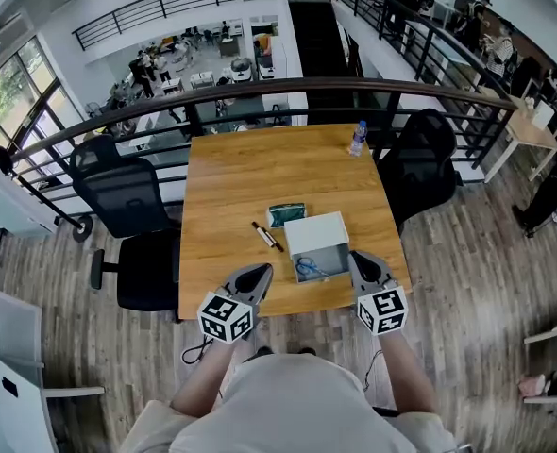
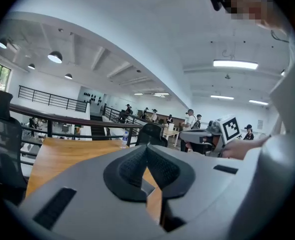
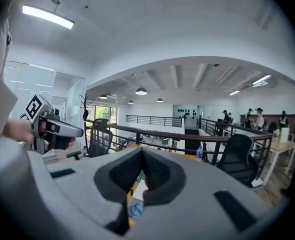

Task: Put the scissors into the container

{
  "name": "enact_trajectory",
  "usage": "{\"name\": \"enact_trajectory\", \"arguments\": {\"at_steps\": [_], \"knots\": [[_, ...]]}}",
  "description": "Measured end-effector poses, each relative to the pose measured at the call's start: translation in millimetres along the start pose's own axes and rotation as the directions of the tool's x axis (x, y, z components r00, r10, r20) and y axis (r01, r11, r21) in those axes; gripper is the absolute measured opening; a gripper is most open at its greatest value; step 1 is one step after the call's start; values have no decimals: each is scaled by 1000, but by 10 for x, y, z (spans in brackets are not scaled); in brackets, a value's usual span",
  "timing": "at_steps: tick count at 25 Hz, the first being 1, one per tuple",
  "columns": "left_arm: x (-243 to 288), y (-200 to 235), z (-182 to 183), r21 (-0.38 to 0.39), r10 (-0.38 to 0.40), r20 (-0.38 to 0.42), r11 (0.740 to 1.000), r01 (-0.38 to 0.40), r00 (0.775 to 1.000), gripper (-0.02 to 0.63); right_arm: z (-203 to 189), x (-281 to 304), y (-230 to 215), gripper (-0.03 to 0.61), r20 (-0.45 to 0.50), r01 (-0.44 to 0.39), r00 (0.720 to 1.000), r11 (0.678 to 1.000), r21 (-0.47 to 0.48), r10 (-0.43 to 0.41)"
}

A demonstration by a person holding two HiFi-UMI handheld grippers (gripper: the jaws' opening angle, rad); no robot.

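Scissors [image 1: 309, 269] in container [image 1: 321, 233] on wooden table [image 1: 250, 173] by railing [image 1: 260, 88]; left tool [image 1: 260, 271], right tool [image 1: 357, 257] pressed together.

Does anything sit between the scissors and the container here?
Nothing visible does: the scissors already lie inside the white container. The left gripper and right gripper flank it, fingers together, empty.

Scissors in container, upright on table.
Blue-handled scissors [image 1: 307, 268] lie flat on the floor of the white, open-topped square container [image 1: 317, 230], toward its 7 o'clock corner; the container stands at the wooden table's [image 1: 241, 177] 5 o'clock.
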State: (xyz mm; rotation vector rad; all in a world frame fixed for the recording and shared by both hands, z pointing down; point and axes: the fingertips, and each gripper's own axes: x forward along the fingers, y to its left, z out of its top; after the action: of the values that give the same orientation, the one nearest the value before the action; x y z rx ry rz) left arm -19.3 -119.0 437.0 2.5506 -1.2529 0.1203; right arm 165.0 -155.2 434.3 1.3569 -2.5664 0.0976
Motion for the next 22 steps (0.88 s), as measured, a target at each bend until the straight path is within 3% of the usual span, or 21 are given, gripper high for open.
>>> {"name": "enact_trajectory", "arguments": {"at_steps": [9, 22], "knots": [[-83, 256, 282, 39, -13, 34, 999, 11, 999, -8, 347, -62, -24, 0, 63, 85, 994, 996, 33, -87], [-128, 338, 152, 9, -24, 21, 1000, 24, 999, -8, 313, -29, 91, 1, 49, 99, 994, 994, 34, -101]]}}
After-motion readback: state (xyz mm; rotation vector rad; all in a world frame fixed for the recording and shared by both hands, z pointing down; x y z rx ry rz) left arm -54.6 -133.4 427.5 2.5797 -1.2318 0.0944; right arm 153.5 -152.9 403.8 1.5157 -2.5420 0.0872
